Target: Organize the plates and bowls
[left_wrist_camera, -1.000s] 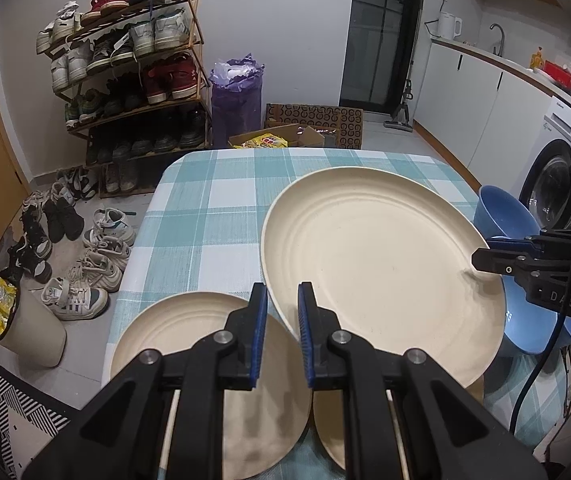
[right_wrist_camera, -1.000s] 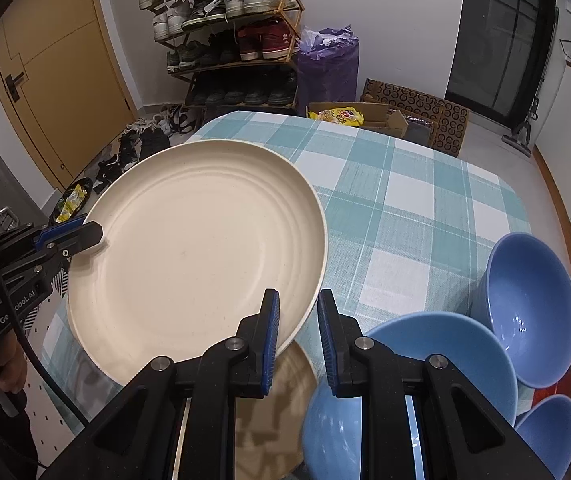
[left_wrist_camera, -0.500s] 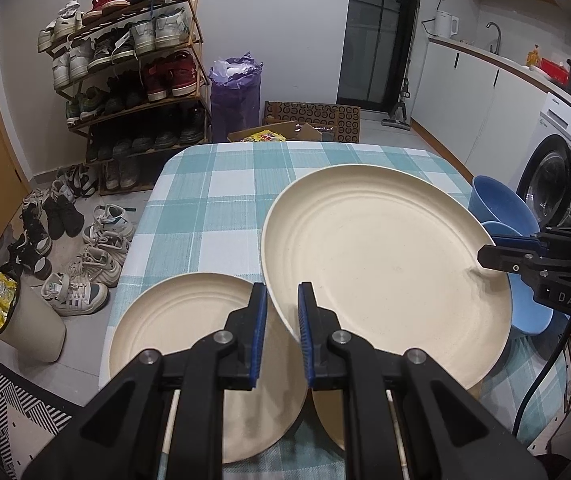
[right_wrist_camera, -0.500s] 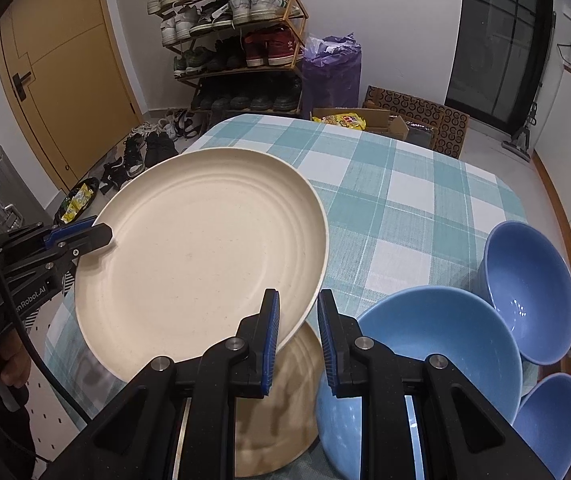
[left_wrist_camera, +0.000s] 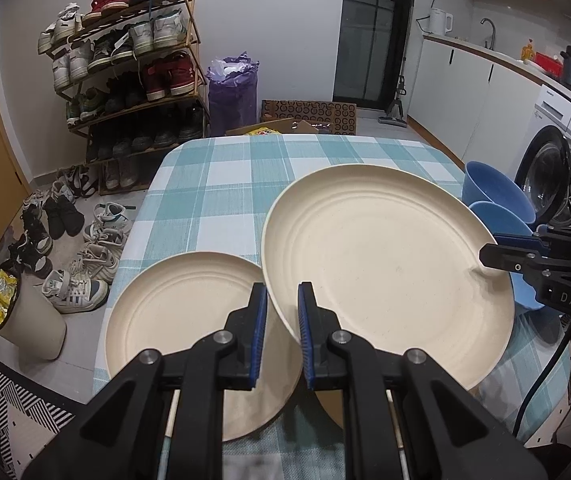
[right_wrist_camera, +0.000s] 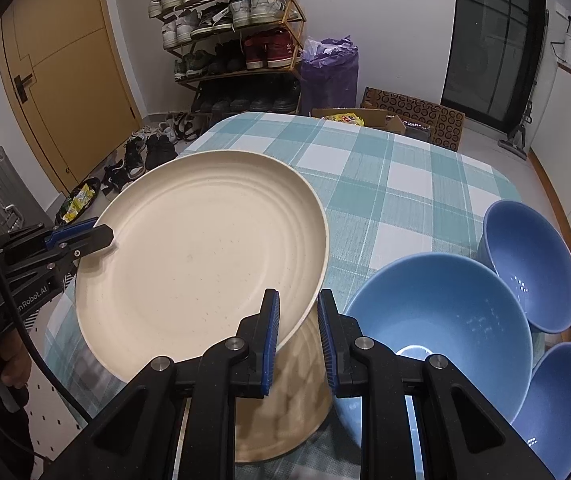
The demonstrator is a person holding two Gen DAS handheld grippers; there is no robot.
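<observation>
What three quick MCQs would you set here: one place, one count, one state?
1. Where is the large plate?
A. On the shoe rack
B. Held above the table
C. Inside a bowl

2. How many blue bowls show?
A. One
B. Five
C. Three

3. What is the left gripper doing?
A. Gripping the large plate's rim
B. Open, away from the plate
C. Holding a bowl

Answers:
1 B: it hangs tilted between the left gripper and the right gripper, over another plate.
2 C: the right wrist view shows three.
3 A: the rim sits between its pads.
</observation>
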